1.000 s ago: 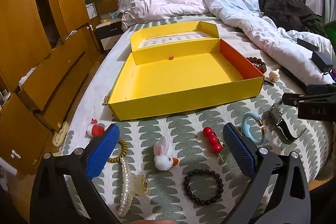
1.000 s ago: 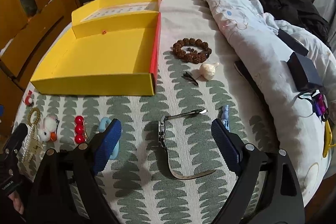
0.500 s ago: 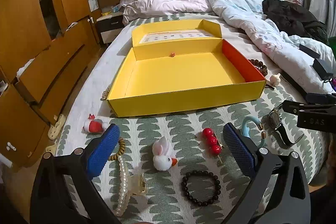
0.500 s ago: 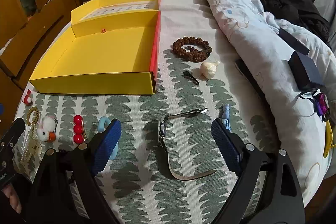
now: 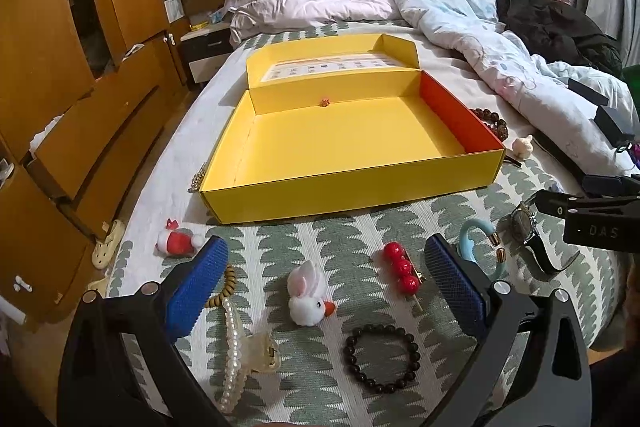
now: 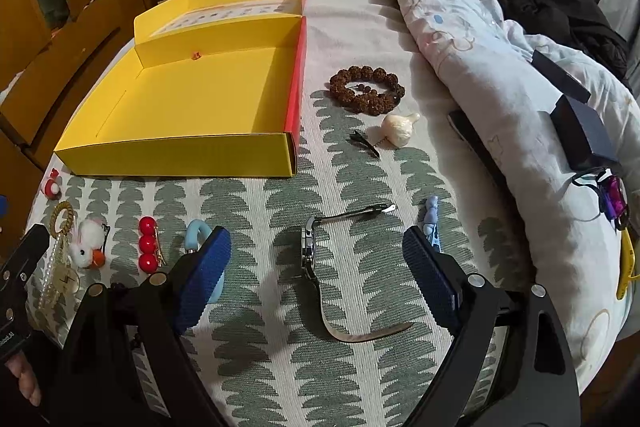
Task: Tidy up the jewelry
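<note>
Broadly, I read the scene from the bed (image 5: 168,163) downward: its leaf-patterned cover carries everything, and the open yellow box (image 5: 352,151) sits on it beyond both grippers with its floor bare, so I judge that no piece has been sorted yet

Next in size, my right gripper (image 6: 316,267) hangs over the cover with its jaws spread wide and nothing between the pads; my left gripper (image 5: 324,271) is likewise wide apart and empty. Neither touches any item

Between the right fingers (image 6: 208,271) lies the wristwatch (image 6: 310,251), case on edge, its strap running toward the camera and curling to the right, its other half reaching away to the right. The long axis thus runs roughly along the gripper's pointing line, across the closing direction, which I judge favourable for a pinch on the case. The right hand is clearly the nearer one; in the left view the watch sits far right, under the right gripper's tip

Between the left fingers (image 5: 196,287) are the white rabbit clip (image 5: 308,295), centred, the red bead pin (image 5: 402,269) toward the right pad, and the black bead bracelet (image 5: 382,353) nearer the camera. The pearl claw clip (image 5: 240,339) lies by the left pad

Smaller pieces lie apart: the brown bead bracelet (image 6: 366,89) and the blue hair tie (image 5: 478,247), beside the watch
</note>
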Demonstrator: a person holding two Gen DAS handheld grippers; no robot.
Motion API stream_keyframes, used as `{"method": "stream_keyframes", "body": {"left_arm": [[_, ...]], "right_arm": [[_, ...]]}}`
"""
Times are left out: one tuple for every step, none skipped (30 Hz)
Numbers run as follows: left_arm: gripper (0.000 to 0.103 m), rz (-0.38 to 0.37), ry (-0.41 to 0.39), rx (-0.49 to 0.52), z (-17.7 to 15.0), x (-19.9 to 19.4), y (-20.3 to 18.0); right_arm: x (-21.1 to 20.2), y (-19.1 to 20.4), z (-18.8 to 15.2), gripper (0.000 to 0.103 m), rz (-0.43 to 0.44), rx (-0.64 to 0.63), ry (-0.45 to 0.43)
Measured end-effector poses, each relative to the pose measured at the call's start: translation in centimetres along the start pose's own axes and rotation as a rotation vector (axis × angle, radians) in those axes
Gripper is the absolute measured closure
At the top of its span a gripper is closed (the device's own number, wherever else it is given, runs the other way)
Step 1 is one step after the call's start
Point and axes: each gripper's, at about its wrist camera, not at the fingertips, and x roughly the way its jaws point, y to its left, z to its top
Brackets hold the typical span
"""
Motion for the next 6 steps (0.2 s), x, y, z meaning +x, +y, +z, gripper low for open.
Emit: {"method": "stream_keyframes", "body": {"left_arm": [[0.005, 0.0, 0.001, 0.0, 0.0, 0.03, 0.02], [0.005, 0.001, 0.003, 0.001, 0.0, 0.06, 0.0], [0.005, 0.001, 0.005, 0.002, -0.01, 0.1, -0.03], [0.005, 0.001, 0.007, 0.001, -0.02, 0.13, -0.02], [0.005, 0.001, 0.009, 0.0, -0.02, 0.15, 0.01], [0.005, 0.001, 0.01, -0.001, -0.01, 0.2, 0.0]], "right_arm": [[0.05, 0.01, -0.06, 0.015, 0.0, 0.0, 0.003], [0.07, 0.04, -0.09, 0.015, 0.0, 0.0, 0.005], [0.08, 0.07, -0.1, 0.015, 0.001, -0.002, 0.006], [0.08, 0.06, -0.09, 0.015, 0.0, 0.0, 0.005], [0.09, 0.08, -0.1, 0.015, -0.001, -0.001, 0.006], [0.09, 0.08, -0.09, 0.014, -0.001, -0.002, 0.007]]}}
